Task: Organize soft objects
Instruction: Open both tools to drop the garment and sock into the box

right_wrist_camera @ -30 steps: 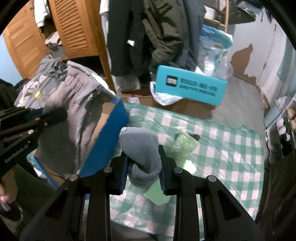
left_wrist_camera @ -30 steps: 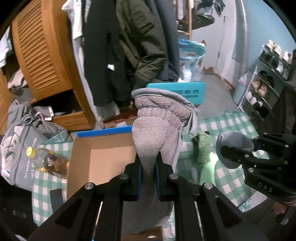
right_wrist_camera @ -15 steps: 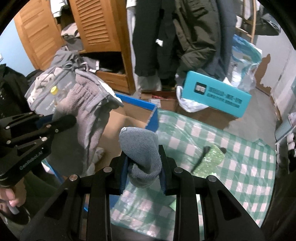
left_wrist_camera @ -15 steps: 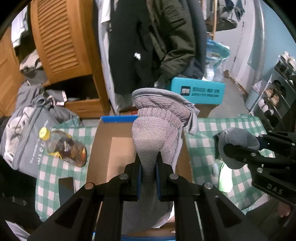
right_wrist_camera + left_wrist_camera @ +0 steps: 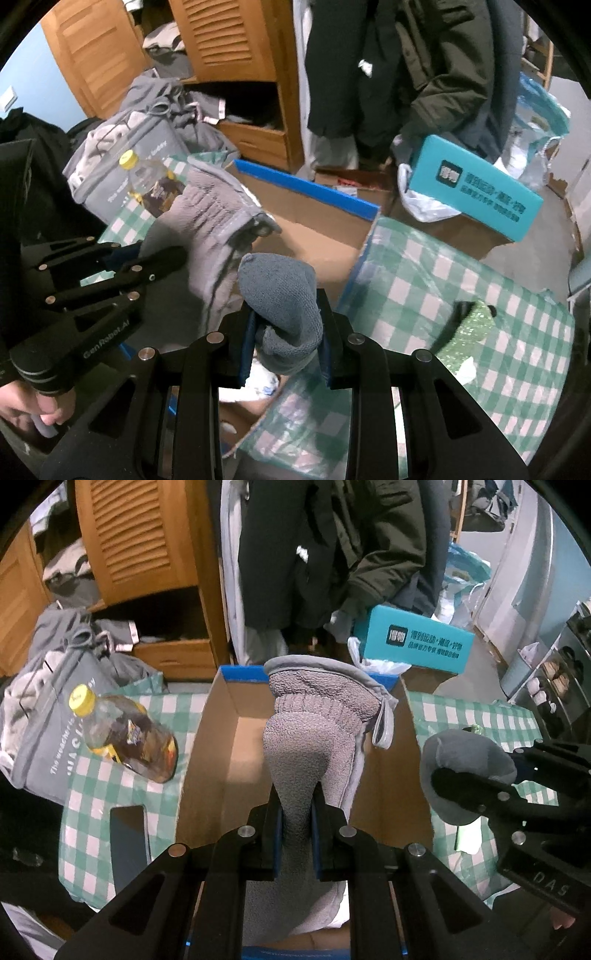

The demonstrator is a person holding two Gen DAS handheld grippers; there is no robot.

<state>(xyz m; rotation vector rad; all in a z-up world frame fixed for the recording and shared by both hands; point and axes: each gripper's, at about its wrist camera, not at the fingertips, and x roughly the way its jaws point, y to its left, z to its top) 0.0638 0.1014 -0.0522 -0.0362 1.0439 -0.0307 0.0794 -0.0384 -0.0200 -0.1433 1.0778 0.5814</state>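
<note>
Both hands have carried their loads over the open brown cardboard box [image 5: 236, 753]. The left gripper [image 5: 296, 812] is clamped on a limp, fuzzy grey fleece glove [image 5: 317, 716]; the right gripper [image 5: 286, 339] pinches a soft blue-grey knitted sock [image 5: 284, 295]. Both look light and floppy, best held mid-body.

A fuzzy grey knitted garment with a ribbed cuff [image 5: 314, 716] hangs pinched mid-frame above the open brown cardboard box [image 5: 218, 760]. A small blue-grey knitted sock [image 5: 284, 295], bunched, sits pinched at centre.
</note>
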